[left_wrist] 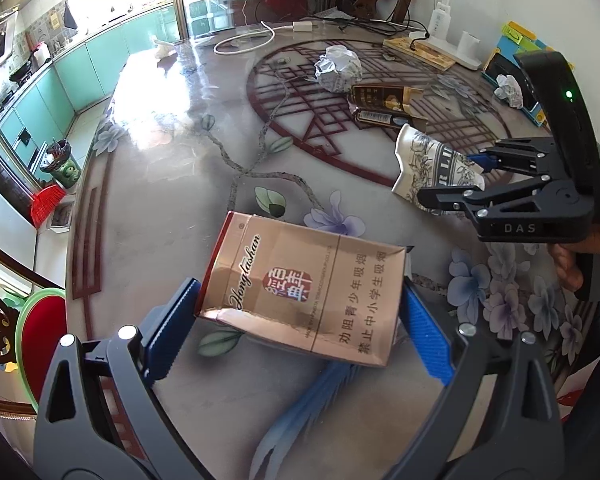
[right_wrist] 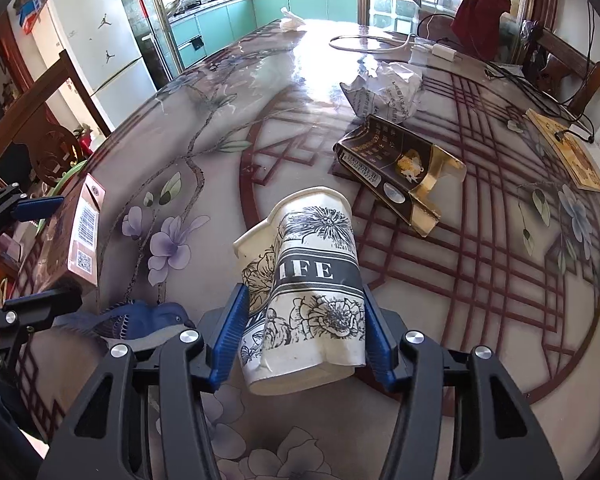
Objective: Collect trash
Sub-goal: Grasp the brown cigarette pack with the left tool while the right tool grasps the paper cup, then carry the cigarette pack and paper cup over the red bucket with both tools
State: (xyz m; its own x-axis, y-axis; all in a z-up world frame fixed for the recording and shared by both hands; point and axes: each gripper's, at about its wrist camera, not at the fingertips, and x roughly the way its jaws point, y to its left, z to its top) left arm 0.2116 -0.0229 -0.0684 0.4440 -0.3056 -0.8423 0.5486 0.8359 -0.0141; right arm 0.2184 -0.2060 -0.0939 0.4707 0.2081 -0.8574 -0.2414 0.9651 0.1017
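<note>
- Left gripper [left_wrist: 300, 320]: jaws clamp a pink cigarette pack [left_wrist: 300, 292], held just above the worktop [left_wrist: 172, 168].
- Right gripper [right_wrist: 304, 336]: jaws pinch a crushed paper cup [right_wrist: 304, 300], also lifted clear, it seems.
- Two pieces are in hand, then, but neither is binned yet; a bin [left_wrist: 60, 164] stands on the floor, well away.
- Left on the worktop: a dark torn pack [right_wrist: 396, 172], a paper ball [right_wrist: 384, 90] beside it, and a smaller wad [left_wrist: 510, 90] farther right.
- I judge the job under halfway.
</note>
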